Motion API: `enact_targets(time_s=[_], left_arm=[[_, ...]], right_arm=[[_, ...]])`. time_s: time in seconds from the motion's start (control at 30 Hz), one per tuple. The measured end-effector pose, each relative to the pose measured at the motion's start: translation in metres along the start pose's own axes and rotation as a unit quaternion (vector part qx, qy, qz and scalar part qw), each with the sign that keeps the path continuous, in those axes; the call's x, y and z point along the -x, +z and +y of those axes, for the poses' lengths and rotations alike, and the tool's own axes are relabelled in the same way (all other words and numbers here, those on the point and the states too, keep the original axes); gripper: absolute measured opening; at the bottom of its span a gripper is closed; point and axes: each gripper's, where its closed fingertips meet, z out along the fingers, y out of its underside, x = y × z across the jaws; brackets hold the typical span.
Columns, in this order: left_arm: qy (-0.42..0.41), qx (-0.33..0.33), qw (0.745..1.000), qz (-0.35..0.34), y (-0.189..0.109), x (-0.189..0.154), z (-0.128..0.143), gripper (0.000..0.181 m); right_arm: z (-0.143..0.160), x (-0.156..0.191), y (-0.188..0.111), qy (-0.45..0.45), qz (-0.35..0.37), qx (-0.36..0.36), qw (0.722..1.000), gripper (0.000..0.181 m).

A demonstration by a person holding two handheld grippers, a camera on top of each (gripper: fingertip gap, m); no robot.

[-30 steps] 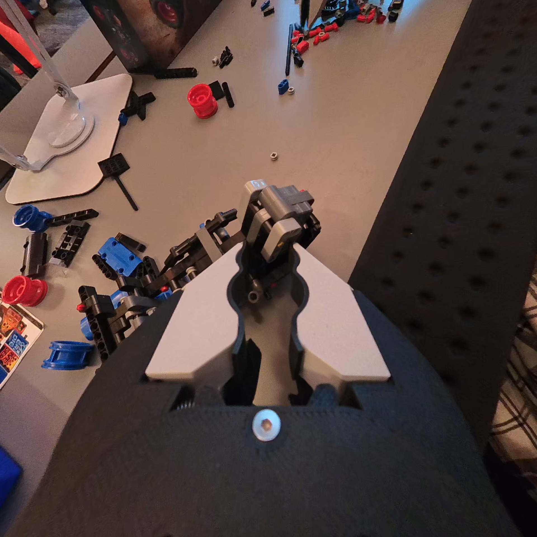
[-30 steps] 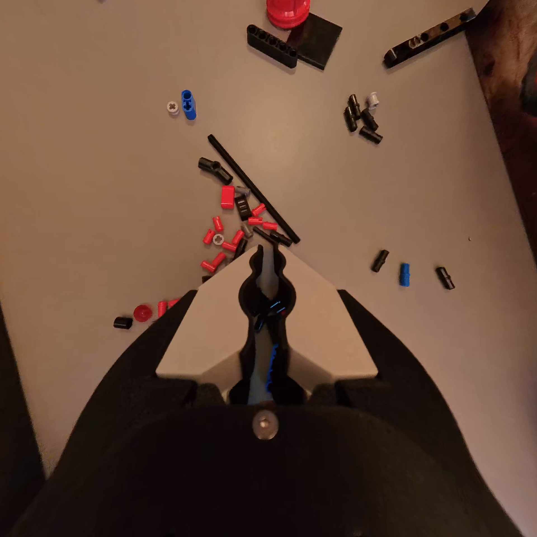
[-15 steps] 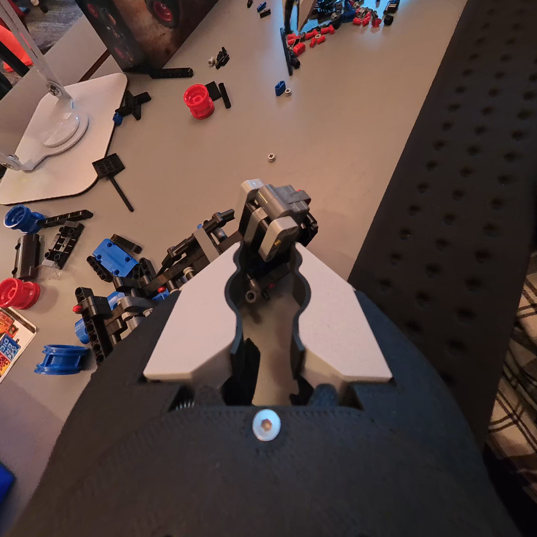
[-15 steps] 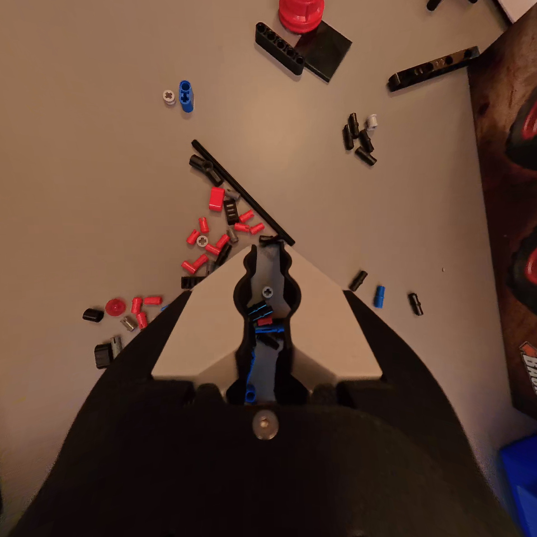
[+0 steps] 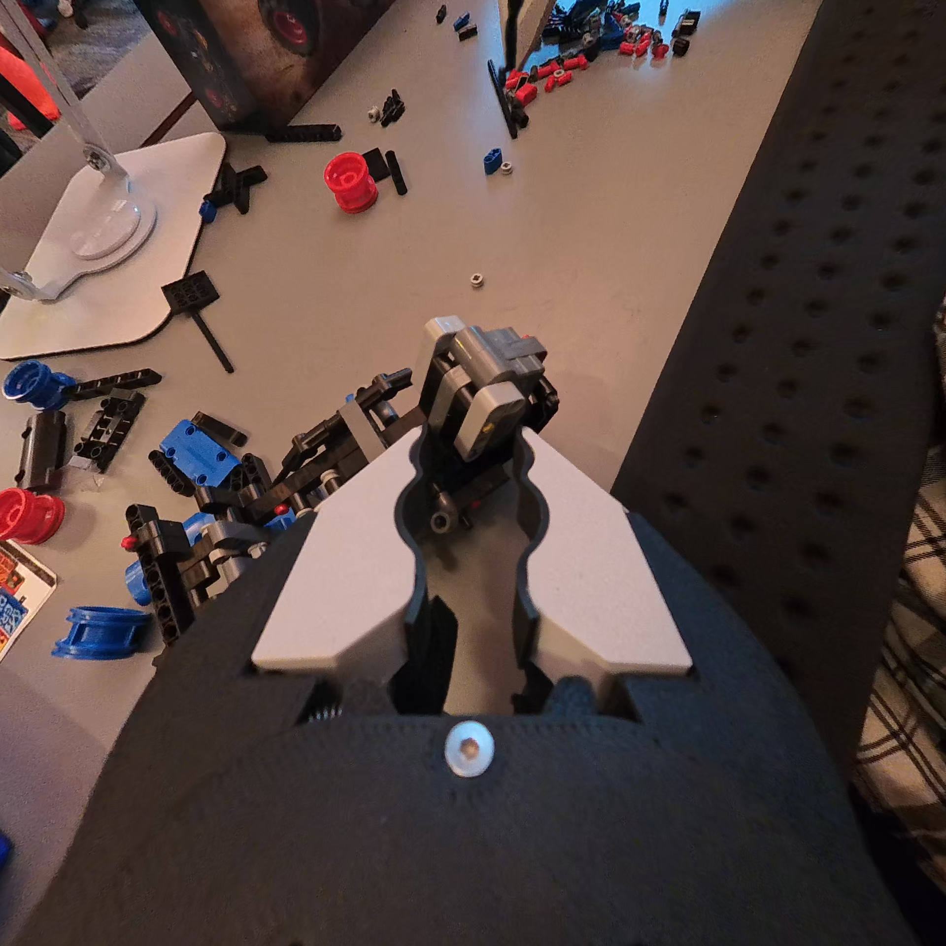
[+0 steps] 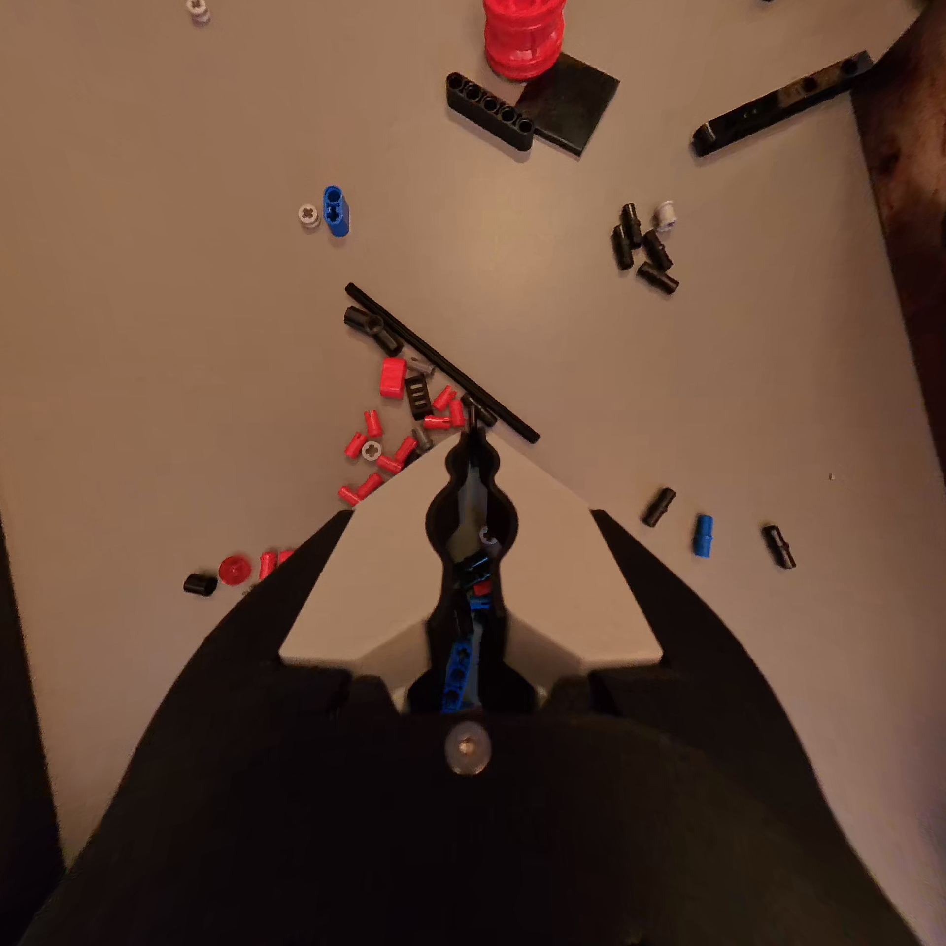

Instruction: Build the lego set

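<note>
- Centrally, left gripper clamped on the grey-and-black lego assembly, its far end raised over the grey tabletop
- Trailing left from that grip: black beams and a blue block, lying among loose parts on the tabletop
- Nearby on the left: red wheel hub, blue wheel hub, sticker sheet at the frame edge
- Farther off: another red hub, a white stand base, the dark set box, a black perforated panel along the right
- Right gripper nearly closed, tips pinching a small black pin just above the scatter of red pins
- Close against those tips: long black axle lying diagonally, crowding the pick
- Seen only from the right wrist view: blue connector beside a grey bush, a cluster of black pins, a lone blue pin, more loose parts visible between the gripper's fingers
- Seen only from the left wrist view: the assembly itself and the stand
</note>
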Motion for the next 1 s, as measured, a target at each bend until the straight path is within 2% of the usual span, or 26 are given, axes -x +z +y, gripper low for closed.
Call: enact_targets(time_s=[0.23,0.37,0.53,0.67,0.77,0.9,1.0], left_arm=[[-0.009,-0.001,1.000,0.015,-0.003,-0.005,0.000,0.038],[-0.016,-0.005,1.000,0.002,-0.007,-0.002,-0.002,0.051],[0.010,-0.018,0.999,-0.034,-0.017,0.000,-0.017,0.048],[0.076,-0.034,0.992,-0.092,-0.021,0.003,-0.048,0.033],[0.132,-0.044,0.985,-0.106,-0.014,-0.004,-0.070,0.026],[0.171,0.007,0.977,-0.126,-0.010,0.010,-0.061,0.022],[0.143,0.011,0.985,-0.096,-0.018,0.025,-0.048,0.023]], right_arm=[[-0.006,0.006,-0.009,0.015,0.016,-0.036,0.999,0.000],[-0.044,0.028,-0.028,0.007,0.010,-0.093,0.996,0.000],[-0.117,0.081,-0.031,-0.011,-0.034,-0.165,0.986,0.000],[-0.169,0.128,-0.013,-0.040,-0.083,-0.189,0.978,0.000],[-0.194,0.155,0.007,-0.064,-0.106,-0.188,0.974,0.000],[-0.205,0.163,0.038,-0.051,-0.117,-0.167,0.978,0.000],[-0.207,0.159,0.056,-0.010,-0.136,-0.161,0.977,0.000]])
